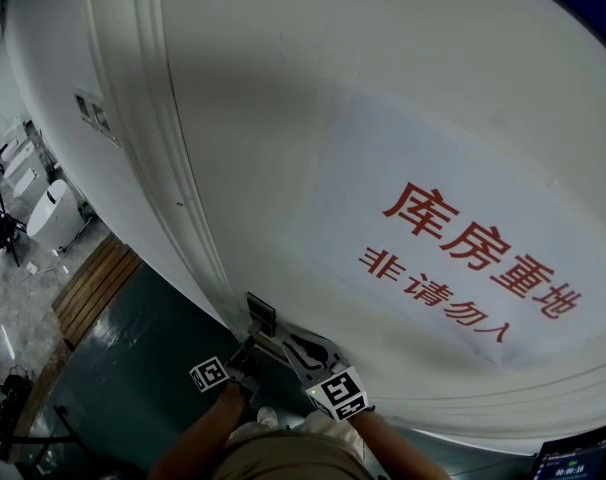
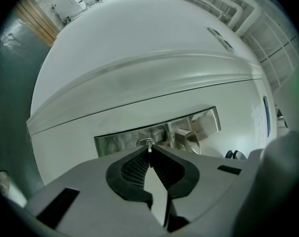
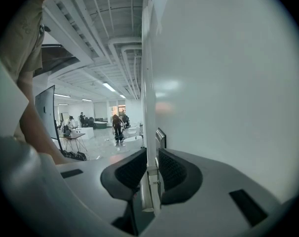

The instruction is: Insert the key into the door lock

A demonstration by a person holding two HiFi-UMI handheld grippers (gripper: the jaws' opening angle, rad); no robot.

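Observation:
On the white door (image 1: pixel 383 118), a steel lock plate (image 2: pixel 125 139) carries a keyhole (image 2: pixel 143 142) and a lever handle (image 2: pixel 188 136). My left gripper (image 2: pixel 149 151) is shut on a small metal key (image 2: pixel 149 146), whose tip sits at the keyhole. How deep the key is in I cannot tell. In the head view the left gripper (image 1: pixel 245 356) is just below the lock plate (image 1: pixel 260 313), with the right gripper (image 1: pixel 298 353) beside it. The right gripper (image 3: pixel 152 154) has its pads against both sides of a white door edge strip (image 3: pixel 147 107). The lock plate (image 3: pixel 161 137) shows edge-on beyond it.
A sheet with red characters (image 1: pixel 473 258) is stuck on the door. A wall switch (image 1: pixel 91 113) is left of the frame, with white fixtures (image 1: pixel 48 218) and a wooden floor strip (image 1: pixel 93 288) further left. People and tables (image 3: pixel 115 127) stand far off. A monitor (image 3: pixel 46 117) is close by.

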